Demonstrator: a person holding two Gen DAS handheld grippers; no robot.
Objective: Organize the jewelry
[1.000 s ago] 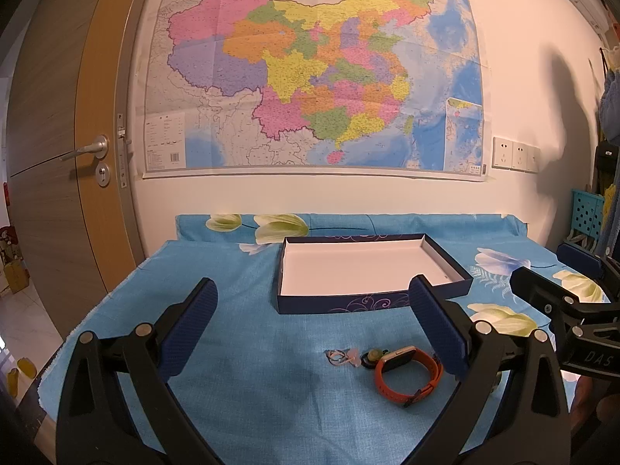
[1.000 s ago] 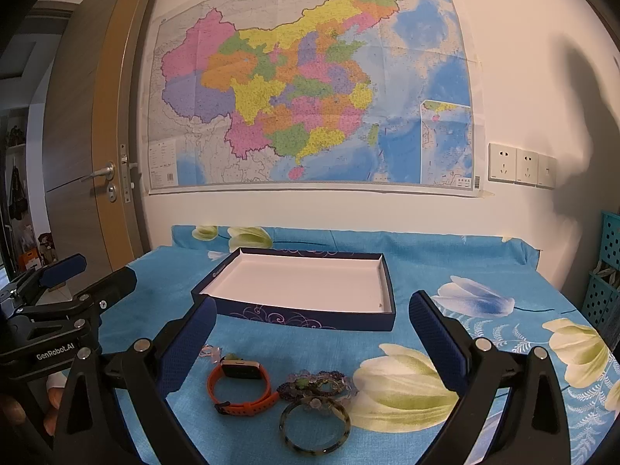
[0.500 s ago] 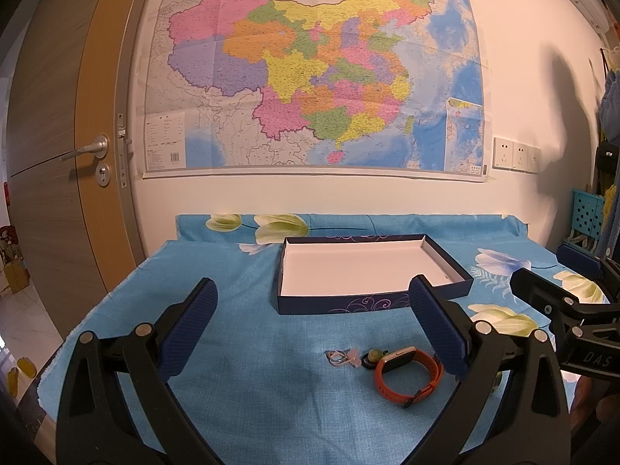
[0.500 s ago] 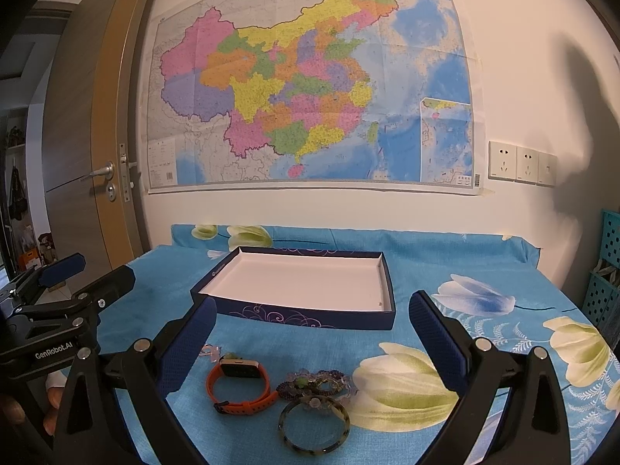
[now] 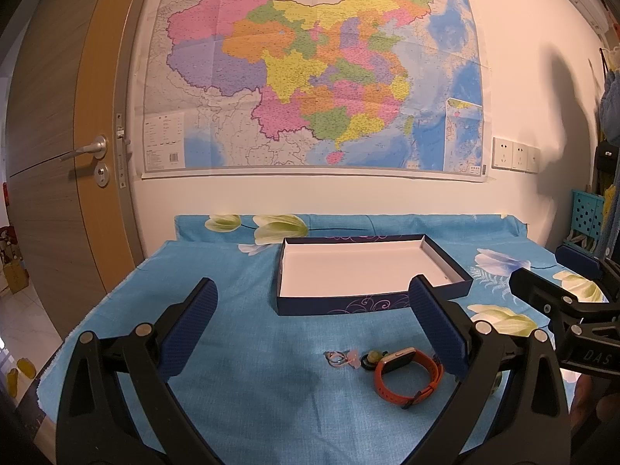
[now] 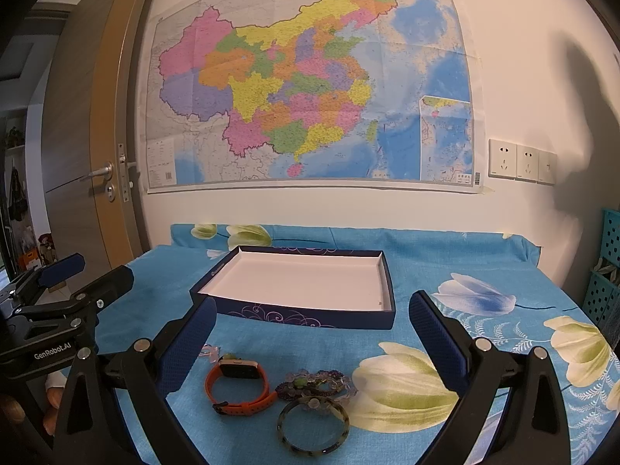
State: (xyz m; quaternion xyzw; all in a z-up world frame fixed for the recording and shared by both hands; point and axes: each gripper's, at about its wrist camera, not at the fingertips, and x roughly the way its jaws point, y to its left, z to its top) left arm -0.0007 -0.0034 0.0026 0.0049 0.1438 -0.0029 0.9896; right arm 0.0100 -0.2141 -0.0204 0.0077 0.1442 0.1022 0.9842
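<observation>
Both grippers above counter, jaws spread, nothing held.
Left gripper [image 5: 312, 321], right gripper [image 6: 312, 329]. Orange watch [image 6: 237, 385], bead bracelet [image 6: 316, 381], bangle [image 6: 313, 424] lie loose at 6 o'clock of open box [image 6: 310, 316].

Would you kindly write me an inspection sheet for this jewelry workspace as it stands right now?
Surface: table under a blue floral cloth.
Job's things: navy tray with a white floor, nothing in it; orange watch, beaded bracelet and mottled bangle lie on the cloth in front of it; small ring charm and bead charm lie left of the watch.
Clutter: nothing seen.
Grippers: left tongs open, holding nothing; right tongs open, holding nothing; both above the cloth.
Cables: nothing seen.
Surroundings: wall map, wall sockets, wooden door, teal basket at right.
</observation>
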